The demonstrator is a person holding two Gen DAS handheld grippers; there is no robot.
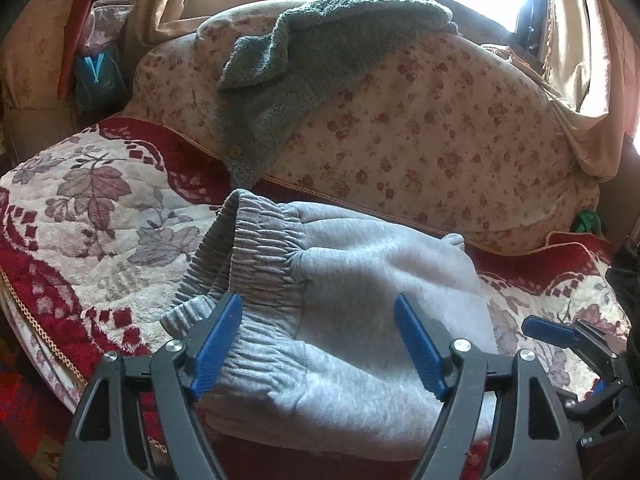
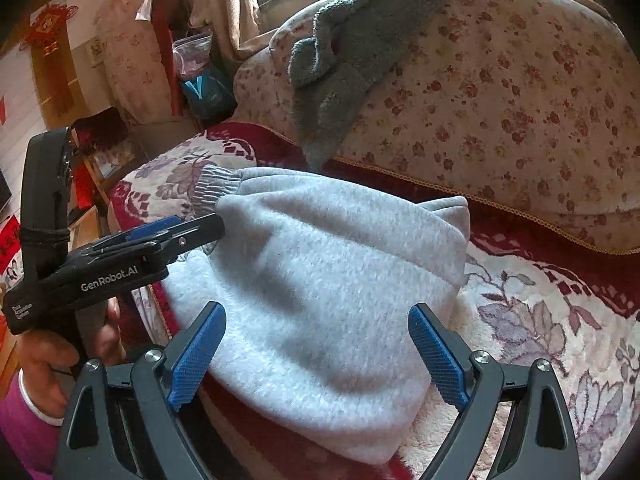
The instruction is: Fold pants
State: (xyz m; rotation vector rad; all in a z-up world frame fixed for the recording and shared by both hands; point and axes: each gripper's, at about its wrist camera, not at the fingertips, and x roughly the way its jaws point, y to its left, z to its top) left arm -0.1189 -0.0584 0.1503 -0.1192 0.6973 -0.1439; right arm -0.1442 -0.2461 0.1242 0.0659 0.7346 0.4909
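Observation:
Light grey sweatpants [image 1: 360,300] lie folded in a thick bundle on the sofa seat, their ribbed elastic waistband [image 1: 256,248] at the left end. They also show in the right wrist view [image 2: 328,272]. My left gripper [image 1: 318,344] is open, its blue pads just above the bundle's near edge, holding nothing. It also shows from the side in the right wrist view [image 2: 180,232], at the bundle's left end. My right gripper [image 2: 318,352] is open over the bundle's near edge and empty; one of its blue fingers [image 1: 548,332] shows at the right in the left wrist view.
The seat has a red and cream floral cover [image 1: 80,216]. A floral backrest [image 1: 420,132] rises behind, with a grey-green fleece garment [image 1: 288,76] draped over it. Bags [image 1: 100,68] and curtains stand at the far left by the window.

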